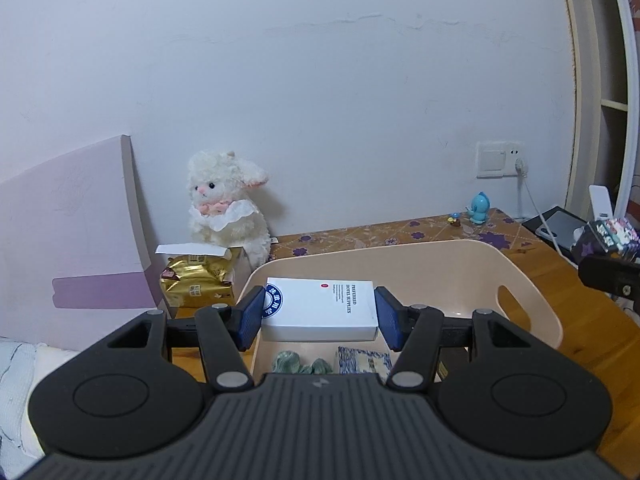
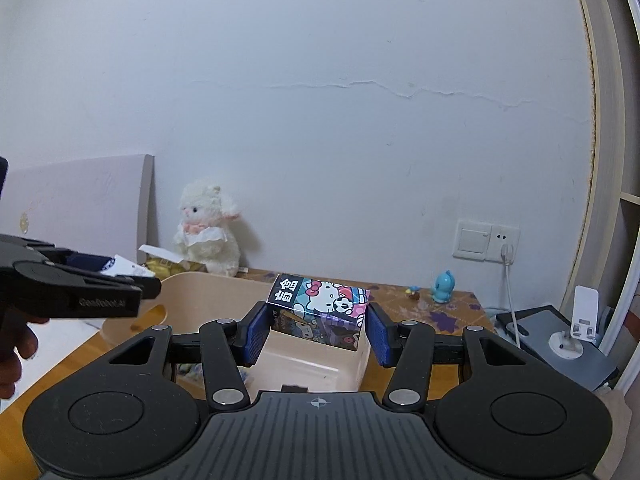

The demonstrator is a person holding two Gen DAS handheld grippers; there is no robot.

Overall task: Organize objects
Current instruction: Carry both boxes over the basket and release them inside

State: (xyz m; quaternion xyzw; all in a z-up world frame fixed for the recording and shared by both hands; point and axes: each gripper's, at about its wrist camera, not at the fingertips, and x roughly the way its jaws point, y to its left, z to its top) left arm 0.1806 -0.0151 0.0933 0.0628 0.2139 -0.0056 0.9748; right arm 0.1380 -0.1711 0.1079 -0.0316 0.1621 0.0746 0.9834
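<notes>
While both tools hang over the bin, these are the relations I go by:

Left tool: my left gripper (image 1: 320, 318) is clamped on the flat white cardboard box with a blue round stamp and small black print (image 1: 320, 308); its blue ribbed pads (image 1: 251, 316) press the two short ends.

Left box axis: the long side runs straight across between my fingers, lying level, above the near left part of the pale peach plastic bin with handle cut-outs (image 1: 532, 300). The way to go is down.

Right tool: my right gripper (image 2: 318, 330) is closed on the small dark cartoon-printed carton with a white cat face (image 2: 320, 308), held tilted, one corner raised toward the wall.

Right box place: it hangs over the bin's right near corner (image 2: 360, 356), above bare floor inside, so my right hand has the clearer drop.

Which is nearer: I judge both equally close to the bin; the left one comes in from the left rim, seen side-on in the right view.

Already inside: a greenish knobbly lump (image 1: 300, 362) and a blue-and-white patterned packet (image 1: 362, 360) lie beneath the white box.

Hard to tell: my own tool body cuts off both of those, so what they are stays unclear; the gap between white box and bin floor cannot be read.

Bystanders: a white plush lamb with a pink bow (image 1: 226, 204) and a crinkled gold foil pack (image 1: 196, 284) sit beyond the bin's left rim, well apart.
</notes>
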